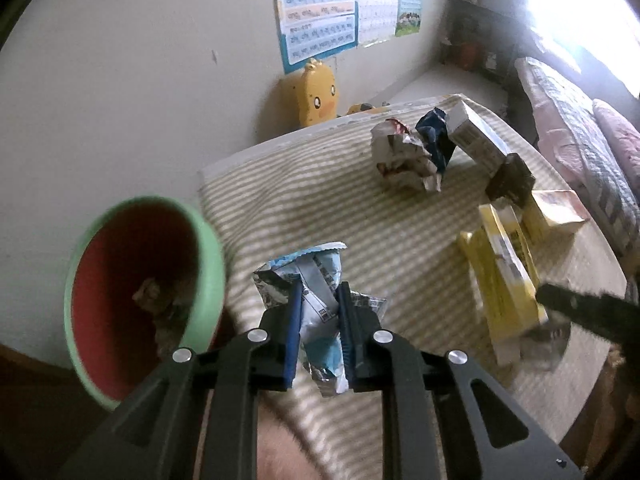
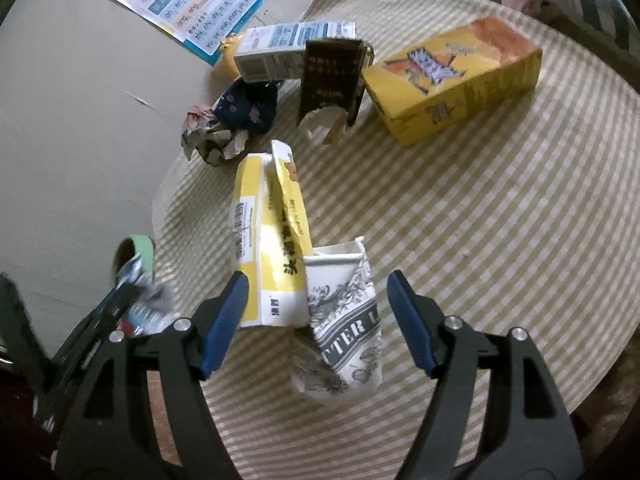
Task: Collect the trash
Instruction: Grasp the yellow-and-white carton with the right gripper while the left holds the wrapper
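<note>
My left gripper (image 1: 318,300) is shut on a crumpled blue and white wrapper (image 1: 316,268), held above the striped table's left edge. Just left of it stands a green bin (image 1: 208,264) with a red inside and some scraps at the bottom. My right gripper (image 2: 317,276) is open. Between its blue pads lie a flattened printed paper cup (image 2: 344,320) and the lower end of a yellow and white carton (image 2: 272,240), neither of them gripped. In the right wrist view the left gripper (image 2: 132,296) shows blurred at the lower left.
Farther back on the round striped table (image 2: 500,240) lie a crumpled paper ball (image 2: 212,136), a dark blue wrapper (image 2: 252,108), a white carton (image 2: 280,52), a torn dark box (image 2: 328,76) and a yellow box (image 2: 452,80). A yellow duck toy (image 1: 316,92) leans against the wall.
</note>
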Motion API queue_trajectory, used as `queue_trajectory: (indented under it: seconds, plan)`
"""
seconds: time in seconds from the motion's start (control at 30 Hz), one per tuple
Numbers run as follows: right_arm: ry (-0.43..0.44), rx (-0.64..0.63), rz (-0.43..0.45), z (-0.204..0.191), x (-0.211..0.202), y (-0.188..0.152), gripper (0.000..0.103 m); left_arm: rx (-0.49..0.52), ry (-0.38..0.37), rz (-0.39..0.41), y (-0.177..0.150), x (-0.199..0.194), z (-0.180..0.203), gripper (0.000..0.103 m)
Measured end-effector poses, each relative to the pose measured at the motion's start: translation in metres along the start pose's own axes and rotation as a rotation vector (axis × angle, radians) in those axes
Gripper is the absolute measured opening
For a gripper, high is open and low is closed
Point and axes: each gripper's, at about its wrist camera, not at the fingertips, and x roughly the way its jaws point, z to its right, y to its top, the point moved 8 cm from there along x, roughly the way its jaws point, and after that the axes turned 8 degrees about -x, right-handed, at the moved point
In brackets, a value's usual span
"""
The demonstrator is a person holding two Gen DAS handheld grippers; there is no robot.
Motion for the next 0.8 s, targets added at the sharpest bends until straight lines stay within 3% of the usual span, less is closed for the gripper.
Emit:
queue_trajectory:
  seconds: [0.23,0.63,0.8]
  plan:
    - [-0.110,-0.151,0.040,-0.017,-0.006,0.009,0.070,-0.043,-0.038,0.018,-0.002,-0.018,-0.018,0.015]
    - [-0.127,-0.315,0.052,-0.069,0.009,0.027,0.074,-0.011,-0.060,0.061,-0.012,-0.040,-0.022,0.016]
    - [-0.149,-0.343,0.007,-0.070,0.024,0.025,0.075,-0.043,-0.079,0.052,-0.010,-0.041,-0.026,0.016]
